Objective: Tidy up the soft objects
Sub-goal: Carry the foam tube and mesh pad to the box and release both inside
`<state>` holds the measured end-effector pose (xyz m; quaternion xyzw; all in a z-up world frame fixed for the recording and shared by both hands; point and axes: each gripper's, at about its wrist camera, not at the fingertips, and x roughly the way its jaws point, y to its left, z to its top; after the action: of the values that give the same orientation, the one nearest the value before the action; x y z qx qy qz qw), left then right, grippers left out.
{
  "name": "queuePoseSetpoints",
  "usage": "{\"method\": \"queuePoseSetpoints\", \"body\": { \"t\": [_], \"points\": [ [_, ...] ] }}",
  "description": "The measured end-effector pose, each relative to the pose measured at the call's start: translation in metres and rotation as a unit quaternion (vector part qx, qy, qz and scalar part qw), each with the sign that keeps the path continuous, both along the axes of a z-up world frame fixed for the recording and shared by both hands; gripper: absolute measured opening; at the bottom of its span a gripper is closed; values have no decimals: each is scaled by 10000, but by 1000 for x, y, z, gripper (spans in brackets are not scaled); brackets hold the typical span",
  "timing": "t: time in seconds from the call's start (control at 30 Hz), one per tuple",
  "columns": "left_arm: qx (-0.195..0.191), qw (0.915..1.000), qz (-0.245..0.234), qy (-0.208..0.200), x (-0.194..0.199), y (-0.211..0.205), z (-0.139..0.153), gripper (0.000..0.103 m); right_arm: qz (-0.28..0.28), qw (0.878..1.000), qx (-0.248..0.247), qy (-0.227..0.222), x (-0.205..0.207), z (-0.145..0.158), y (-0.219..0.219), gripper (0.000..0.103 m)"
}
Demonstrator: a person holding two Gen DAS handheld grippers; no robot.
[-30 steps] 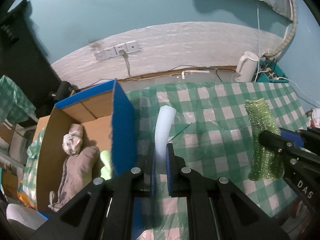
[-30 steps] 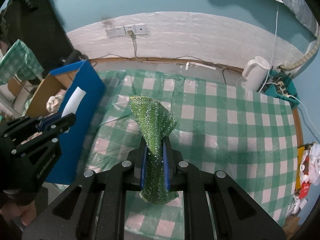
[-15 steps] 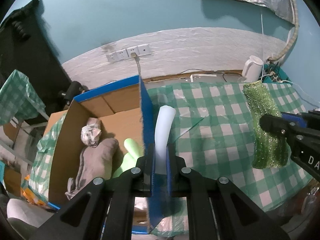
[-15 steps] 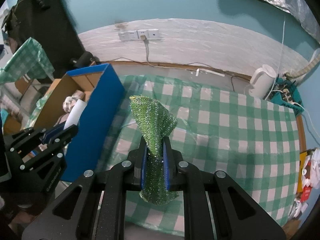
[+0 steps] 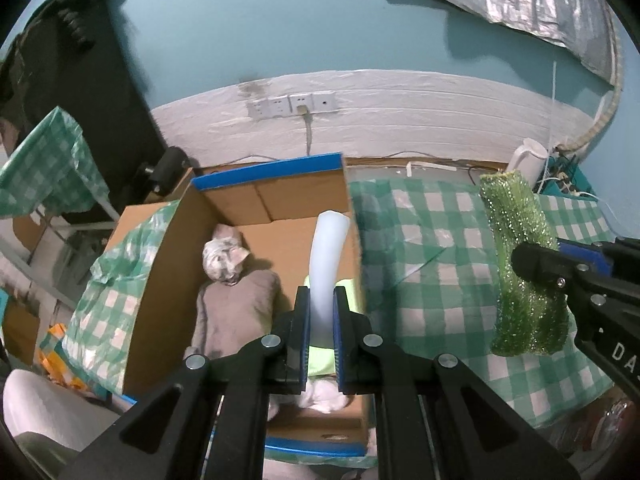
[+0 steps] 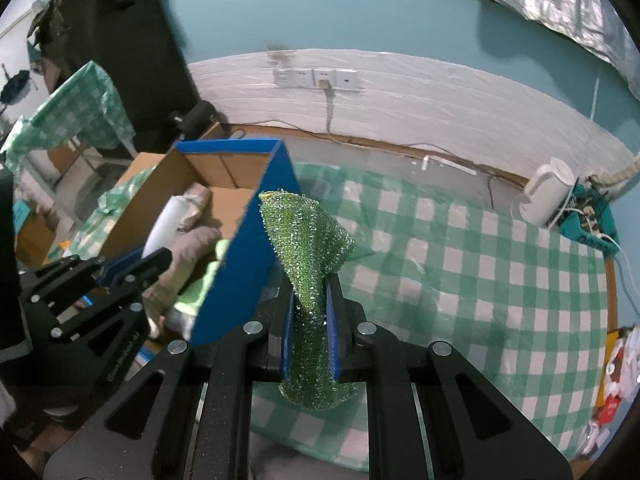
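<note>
My left gripper (image 5: pixel 321 304) is shut on a pale white foam piece (image 5: pixel 328 252) and holds it above the open cardboard box (image 5: pixel 240 196) with blue outer walls. Inside the box lie a grey plush toy (image 5: pixel 236 300) and a light green cloth (image 5: pixel 320 354). My right gripper (image 6: pixel 307 316) is shut on a sparkly green scrubbing cloth (image 6: pixel 308 248), held above the checked tablecloth just right of the box wall (image 6: pixel 248 264). The green cloth (image 5: pixel 520 264) and the right gripper (image 5: pixel 580 280) also show in the left wrist view.
The table has a green and white checked cloth (image 6: pixel 480 264). A white kettle (image 6: pixel 548 192) stands at its far right, next to a power strip with cables. Wall sockets (image 6: pixel 316 78) sit on the back wall. More boxes and a checked cover (image 5: pixel 44 168) stand left of the box.
Both grippers have moved left. The left gripper with the foam piece went from over the table to over the box's inside. The right gripper with the green cloth came up to the box wall.
</note>
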<state>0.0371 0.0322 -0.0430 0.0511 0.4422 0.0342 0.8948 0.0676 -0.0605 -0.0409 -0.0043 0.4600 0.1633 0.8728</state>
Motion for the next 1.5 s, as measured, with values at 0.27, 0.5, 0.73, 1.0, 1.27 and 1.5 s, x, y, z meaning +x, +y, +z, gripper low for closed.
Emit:
{"method": "queuePoseSetpoints", "body": {
  "t": [0.27, 0.5, 0.73, 1.0, 1.27, 1.5],
  "points": [
    [-79, 9996, 275, -12, -3, 30, 2, 10, 310, 9995, -27, -7, 8, 1, 40, 12],
    [-153, 9976, 680, -17, 0, 71, 2, 10, 542, 9985, 11, 54, 18, -4, 72, 12],
    [-253, 9943, 1038, 73, 9, 105, -7, 10, 715, 9973, -32, 144, 28, -14, 101, 12],
    [-322, 9911, 1237, 376, 15, 130, -32, 11, 931, 9952, -25, 305, 39, -29, 129, 12],
    [-339, 9899, 1280, 500, 17, 137, -42, 25, 1037, 9939, -15, 377, 43, -39, 141, 19],
    [-132, 9918, 1236, 288, 12, 130, -32, 61, 973, 9950, 9, 229, 41, -32, 138, 47]
  ]
}}
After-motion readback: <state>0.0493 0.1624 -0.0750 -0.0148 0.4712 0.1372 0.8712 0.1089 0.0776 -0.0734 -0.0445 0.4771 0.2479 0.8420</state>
